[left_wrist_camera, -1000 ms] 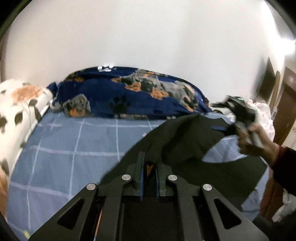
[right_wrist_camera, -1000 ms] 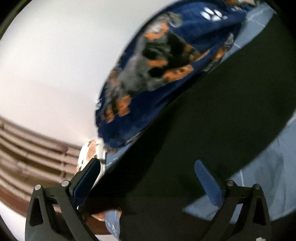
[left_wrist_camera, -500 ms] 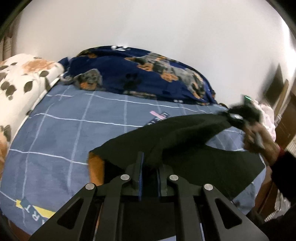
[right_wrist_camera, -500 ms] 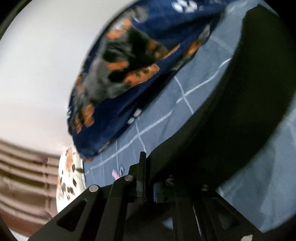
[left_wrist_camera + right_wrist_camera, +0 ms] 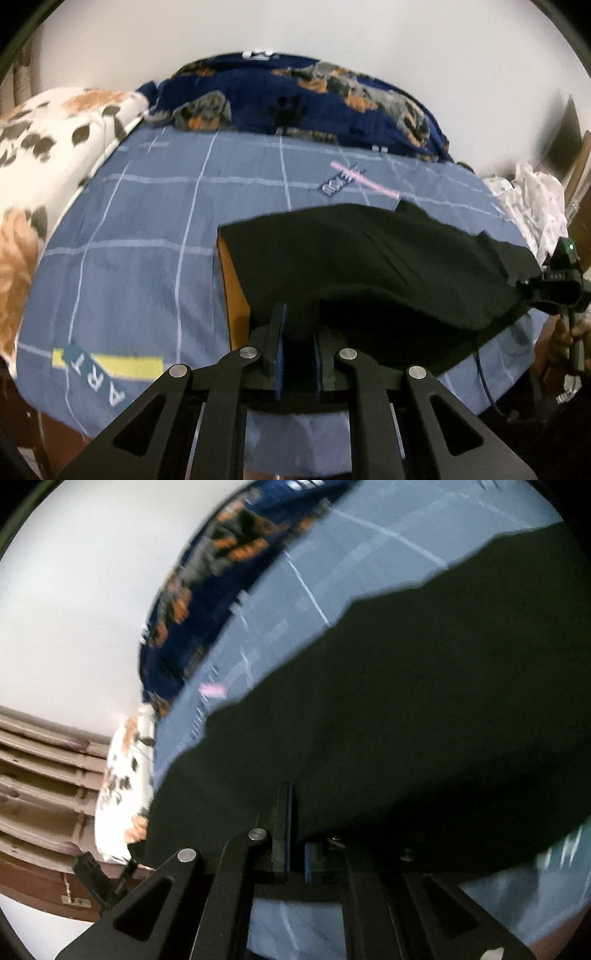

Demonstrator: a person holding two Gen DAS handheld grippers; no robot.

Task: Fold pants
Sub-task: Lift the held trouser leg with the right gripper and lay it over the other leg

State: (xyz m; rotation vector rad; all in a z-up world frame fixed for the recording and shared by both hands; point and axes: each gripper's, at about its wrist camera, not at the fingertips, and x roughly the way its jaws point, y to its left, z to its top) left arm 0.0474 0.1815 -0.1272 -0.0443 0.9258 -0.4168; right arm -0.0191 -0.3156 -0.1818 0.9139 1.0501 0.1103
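Bedsheet [image 5: 155, 221], blue and checked, spreads ahead of both tongs with a dog-print blanket [image 5: 295, 99] at the far wall, while black pants [image 5: 369, 266] hang stretched between the left gripper [image 5: 297, 332] and the right gripper [image 5: 295, 834], each clamped tight on cloth.

Left gripper [image 5: 298, 345] angled down, jaws clamped on black pants [image 5: 369, 266]; right gripper [image 5: 295, 843] likewise pinching the cloth, gripped by a hand [image 5: 567, 338].
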